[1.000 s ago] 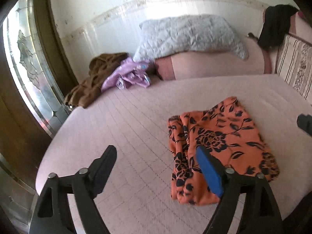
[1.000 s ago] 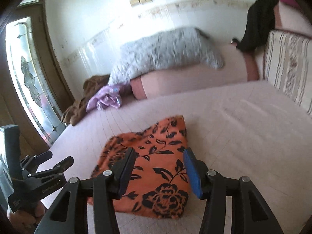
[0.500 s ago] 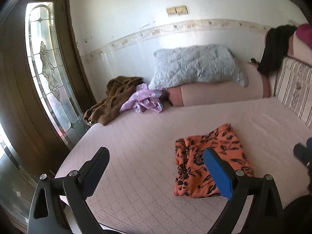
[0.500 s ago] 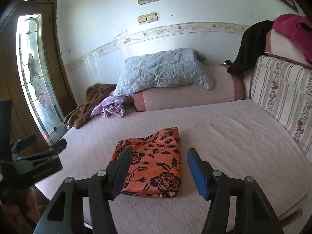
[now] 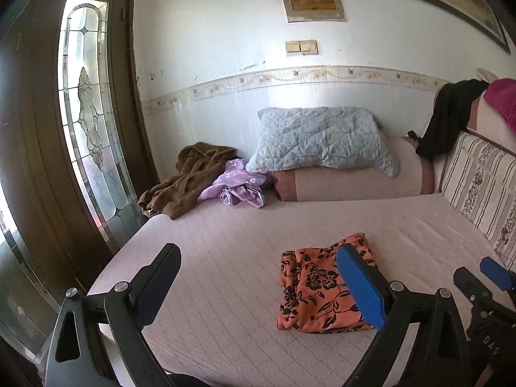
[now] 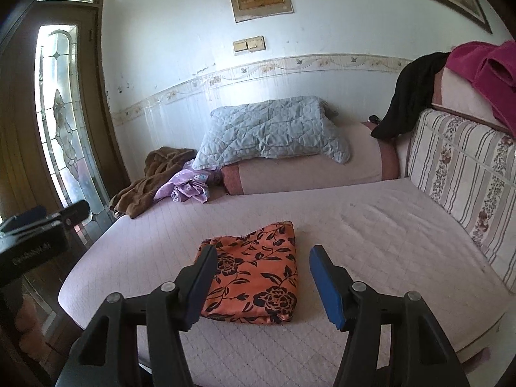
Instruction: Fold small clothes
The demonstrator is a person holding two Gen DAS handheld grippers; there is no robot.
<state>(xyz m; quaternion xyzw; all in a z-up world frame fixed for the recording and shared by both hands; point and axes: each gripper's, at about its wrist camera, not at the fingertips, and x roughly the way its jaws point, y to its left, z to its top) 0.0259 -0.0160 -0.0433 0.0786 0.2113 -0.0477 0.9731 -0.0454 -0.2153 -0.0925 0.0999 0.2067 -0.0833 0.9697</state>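
An orange garment with black flowers (image 5: 317, 290) lies folded in a flat rectangle on the pink quilted bed (image 5: 225, 277); it also shows in the right wrist view (image 6: 254, 274). My left gripper (image 5: 258, 283) is open and empty, held back from the bed, with the garment behind its right finger. My right gripper (image 6: 262, 282) is open and empty, above the bed's near edge, with the garment seen between its fingers. Neither gripper touches the cloth.
A brown garment (image 5: 190, 177) and a purple garment (image 5: 237, 183) lie heaped at the bed's far left. A grey-blue quilted pillow (image 5: 319, 140) rests on a pink bolster (image 5: 351, 180). A striped backrest (image 6: 464, 180) with black and magenta clothes lines the right side. A glass door (image 5: 87, 129) stands left.
Both grippers have pulled back and up from the folded garment, so it looks smaller and more of the room shows. Both stayed open.
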